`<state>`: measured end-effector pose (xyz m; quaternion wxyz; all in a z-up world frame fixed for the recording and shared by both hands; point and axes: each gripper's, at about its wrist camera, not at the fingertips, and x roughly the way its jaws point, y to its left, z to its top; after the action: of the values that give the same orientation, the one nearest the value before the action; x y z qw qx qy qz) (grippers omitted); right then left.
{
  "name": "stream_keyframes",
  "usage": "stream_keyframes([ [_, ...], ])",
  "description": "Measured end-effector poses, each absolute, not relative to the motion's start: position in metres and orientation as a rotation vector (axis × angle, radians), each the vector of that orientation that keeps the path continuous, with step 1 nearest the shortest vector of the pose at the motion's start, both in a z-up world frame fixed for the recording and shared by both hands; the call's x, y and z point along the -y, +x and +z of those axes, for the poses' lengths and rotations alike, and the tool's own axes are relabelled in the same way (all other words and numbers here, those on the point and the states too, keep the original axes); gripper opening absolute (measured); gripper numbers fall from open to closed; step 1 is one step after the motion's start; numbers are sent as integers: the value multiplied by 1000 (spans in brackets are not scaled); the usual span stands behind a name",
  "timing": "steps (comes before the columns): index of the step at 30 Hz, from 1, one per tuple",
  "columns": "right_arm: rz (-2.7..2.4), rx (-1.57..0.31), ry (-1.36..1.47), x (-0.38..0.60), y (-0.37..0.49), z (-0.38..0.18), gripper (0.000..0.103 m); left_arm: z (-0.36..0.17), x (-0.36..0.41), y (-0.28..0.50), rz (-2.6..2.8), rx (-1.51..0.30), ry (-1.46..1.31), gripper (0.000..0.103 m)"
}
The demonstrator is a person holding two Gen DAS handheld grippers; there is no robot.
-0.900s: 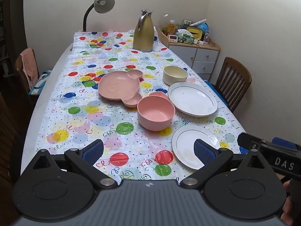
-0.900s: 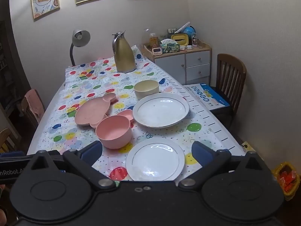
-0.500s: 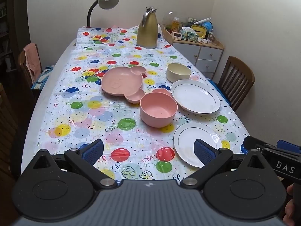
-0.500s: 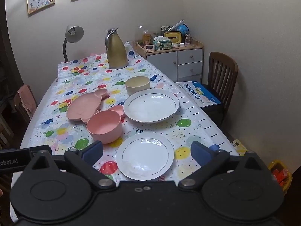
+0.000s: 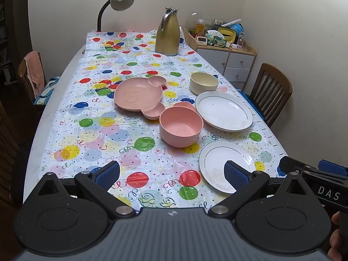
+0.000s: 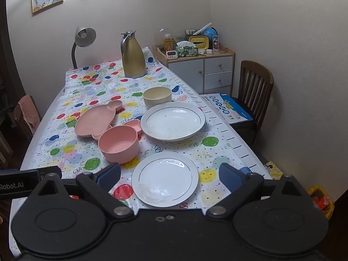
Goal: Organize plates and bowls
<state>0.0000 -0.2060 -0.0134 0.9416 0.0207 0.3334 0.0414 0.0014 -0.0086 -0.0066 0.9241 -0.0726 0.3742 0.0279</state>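
Crockery lies spread over the balloon-print tablecloth [image 5: 97, 128], nothing stacked yet. The small white plate [image 6: 164, 178] sits low and centre in the right wrist view; the large white plate [image 6: 173, 120] lies above it, mid-frame, with the cream bowl [image 6: 157, 96] just beyond. The pink bowl [image 6: 119, 143] stands left of centre, and the pink bear-shaped plate [image 6: 95, 120] is up and to its left.

Both tools hover empty: the left gripper [image 5: 171, 175] and the right gripper [image 6: 169, 177] each have their fingers spread wide, nothing between them.

Risks, as I judge them: the glazed white plates look slick and thin-rimmed, so a shallow pinch at the edge could let one tilt and slip. The small white plate rests near the table's near edge, so a nudge could slide it off. The pink bowl seems to touch the pink bear-shaped plate's small lobe; lifting either carelessly could drag the other. The gold jug [image 5: 168, 35] stands well apart, at upper centre.

Readable writing: "DAS" on the tool at the lower right of the left wrist view, "Robot.AI" at the lower left edge of the right wrist view. The blue box [image 6: 230, 108] on the chair carries print too small to read.
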Motion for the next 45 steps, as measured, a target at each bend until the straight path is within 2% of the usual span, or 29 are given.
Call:
stream_keyframes([
  [45,140,-657,21,186,4,-6,98,1,-17,-1,56,-747,-167,103],
])
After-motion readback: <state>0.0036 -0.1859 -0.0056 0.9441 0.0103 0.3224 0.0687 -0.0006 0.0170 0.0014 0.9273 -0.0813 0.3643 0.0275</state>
